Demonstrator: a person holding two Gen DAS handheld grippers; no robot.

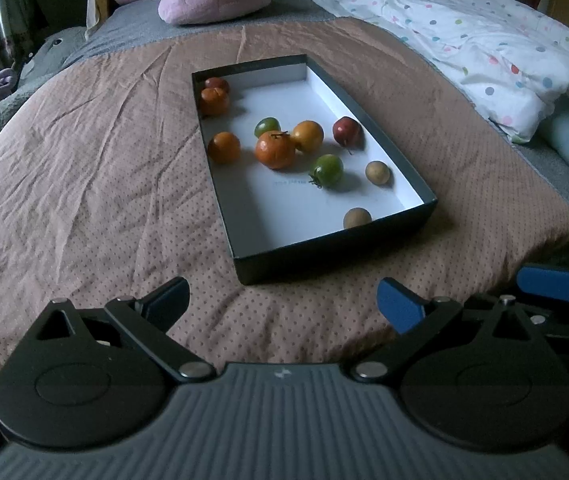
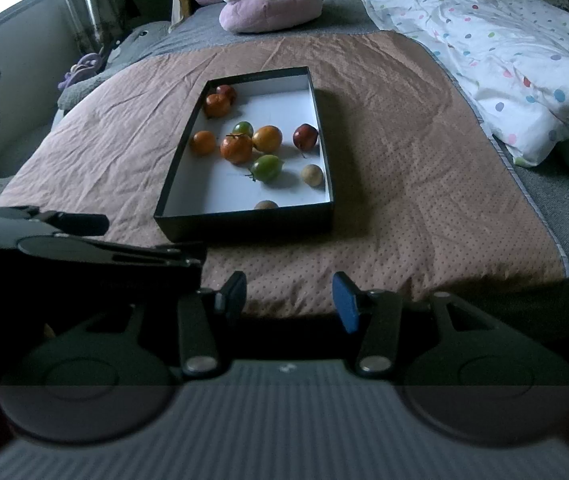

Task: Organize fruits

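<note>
both grippers (image 1: 282, 304) (image 2: 288, 300) gape; box (image 1: 336, 252) holds ten fruits.

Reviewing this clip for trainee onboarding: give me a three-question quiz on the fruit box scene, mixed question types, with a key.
1. True or false: the left gripper is shut on a fruit.
2. Multiple choice: the two small tan fruits lie (A) in the box's far left corner, (B) toward its near right end, (C) on the blanket outside it.
3. Fill in: the box holds ___ green fruits.

Key:
1. False; both it and the right gripper are open and empty, short of the box.
2. B; one tan fruit sits by the right wall, the other by the near wall.
3. Two: and.
</note>
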